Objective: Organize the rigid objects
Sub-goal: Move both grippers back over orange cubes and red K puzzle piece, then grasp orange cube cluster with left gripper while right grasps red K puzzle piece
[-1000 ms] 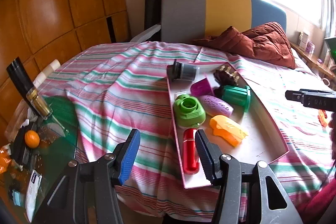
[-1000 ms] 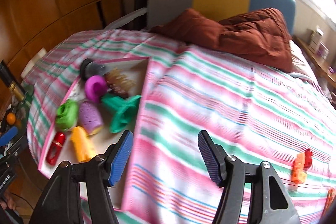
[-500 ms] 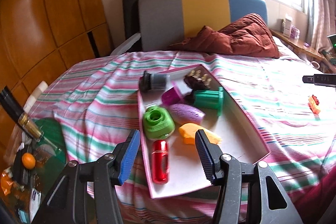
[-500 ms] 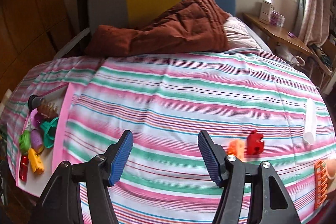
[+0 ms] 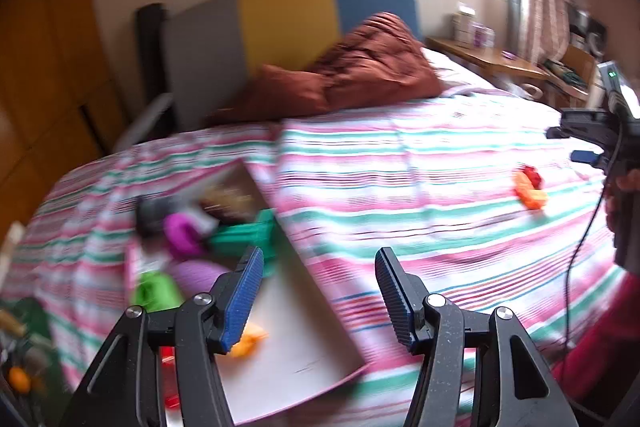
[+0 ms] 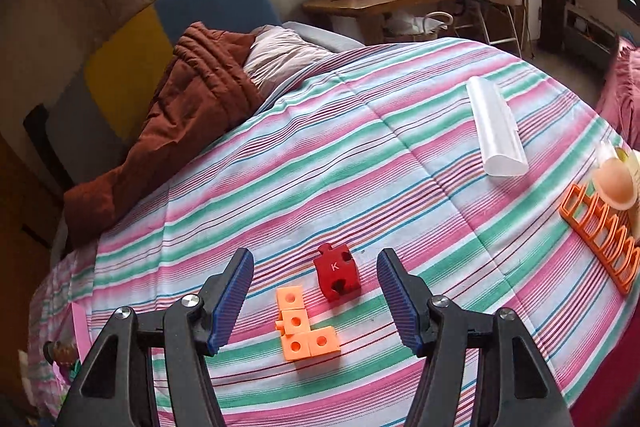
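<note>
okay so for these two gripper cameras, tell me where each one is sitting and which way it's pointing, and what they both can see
Left wrist: on the left gripper, above the bed's near edge, facing the headboard; its open fingers frame the tray and striped blanket; the right gripper and the person's hand show at right.
Right wrist: on the right gripper, low over the blanket, facing the window and desk; open fingers straddle the red block and orange block.
Shared: both blocks, brown duvet, headboard.

— What's on the striped bedspread (image 6: 360,155)?
— I see a red puzzle block (image 6: 337,273) marked K, upright, beside an orange L-shaped block (image 6: 304,327) lying flat, just nearer me.
</note>
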A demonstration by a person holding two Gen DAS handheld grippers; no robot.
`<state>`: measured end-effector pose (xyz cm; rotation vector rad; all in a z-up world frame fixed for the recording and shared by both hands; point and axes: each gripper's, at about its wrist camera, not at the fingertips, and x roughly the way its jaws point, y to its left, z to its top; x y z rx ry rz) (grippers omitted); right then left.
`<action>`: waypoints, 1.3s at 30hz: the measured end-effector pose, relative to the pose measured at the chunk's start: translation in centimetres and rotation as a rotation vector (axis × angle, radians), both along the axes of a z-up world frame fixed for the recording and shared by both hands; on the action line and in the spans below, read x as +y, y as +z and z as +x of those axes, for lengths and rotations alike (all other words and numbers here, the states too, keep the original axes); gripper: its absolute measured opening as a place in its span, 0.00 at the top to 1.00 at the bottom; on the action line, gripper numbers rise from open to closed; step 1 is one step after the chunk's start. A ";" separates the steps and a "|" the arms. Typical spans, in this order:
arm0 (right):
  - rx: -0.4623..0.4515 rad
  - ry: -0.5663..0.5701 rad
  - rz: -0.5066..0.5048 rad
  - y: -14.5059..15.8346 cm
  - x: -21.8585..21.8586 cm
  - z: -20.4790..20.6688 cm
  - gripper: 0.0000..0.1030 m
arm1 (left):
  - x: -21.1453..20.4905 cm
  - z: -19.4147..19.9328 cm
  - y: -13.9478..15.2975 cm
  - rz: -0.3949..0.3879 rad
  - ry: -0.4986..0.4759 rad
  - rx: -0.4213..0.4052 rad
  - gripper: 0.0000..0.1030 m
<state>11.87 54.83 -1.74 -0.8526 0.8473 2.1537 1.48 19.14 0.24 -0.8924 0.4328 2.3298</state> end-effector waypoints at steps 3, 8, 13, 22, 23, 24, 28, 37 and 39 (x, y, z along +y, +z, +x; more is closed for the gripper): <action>0.041 -0.066 -0.020 0.3 0.9 1.3 0.37 | 3.7 0.3 -0.8 -0.007 -0.082 -0.046 0.43; 0.103 -0.165 -0.082 0.1 2.6 3.4 0.37 | 9.1 1.0 -2.1 -0.017 -0.197 -0.102 0.43; 0.120 -0.161 -0.120 -0.3 2.8 3.4 0.37 | 14.9 0.9 -3.3 -0.003 -0.297 -0.217 0.43; 0.151 -0.173 -0.148 -0.4 3.3 3.8 0.37 | 23.6 2.5 -4.6 0.017 -0.474 -0.303 0.29; 0.157 -0.177 -0.152 -0.4 3.3 3.9 0.37 | 24.5 2.5 -5.0 0.010 -0.484 -0.312 0.26; 0.161 -0.182 -0.153 -0.4 3.4 4.1 0.37 | 25.3 2.7 -5.4 -0.001 -0.488 -0.317 0.25; 0.166 -0.197 -0.145 -0.2 3.5 4.4 0.37 | 27.8 2.7 -7.1 -0.042 -0.485 -0.347 0.24; 0.131 -0.170 -0.151 -0.7 3.4 3.6 0.37 | 27.6 2.5 -9.1 -0.073 -0.459 -0.345 0.62; 0.117 -0.166 -0.161 -1.1 3.5 3.4 0.37 | 25.9 2.3 -8.9 -0.073 -0.444 -0.335 0.62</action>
